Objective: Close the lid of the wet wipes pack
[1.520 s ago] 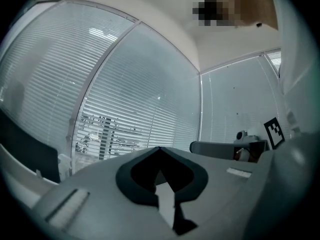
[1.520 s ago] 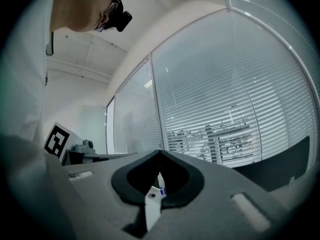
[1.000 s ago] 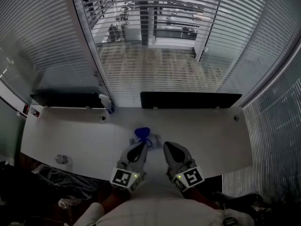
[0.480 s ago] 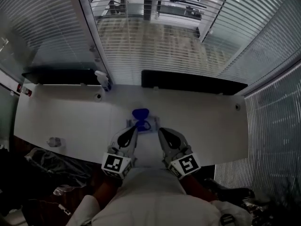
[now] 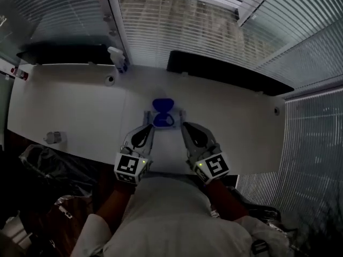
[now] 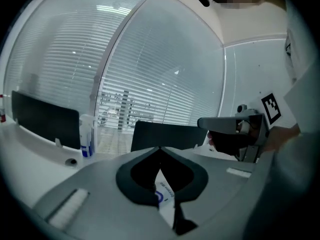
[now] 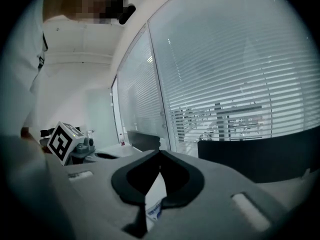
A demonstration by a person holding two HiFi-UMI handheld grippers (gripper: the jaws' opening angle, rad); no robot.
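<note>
The wet wipes pack (image 5: pixel 172 115) lies on the white surface (image 5: pixel 69 106), just above frame centre in the head view. Its blue lid (image 5: pixel 162 104) is raised open at the far end. The left tongs (image 5: pixel 150 128) and right tongs (image 5: pixel 185 126) flank the pack's near edge, one at each side, with their tips close to it; contact cannot be confirmed. Both sets of tongs have their tips closed together and grip nothing. A spray bottle (image 5: pixel 119 59) stands at the upper left, well apart from the pack.
</note>
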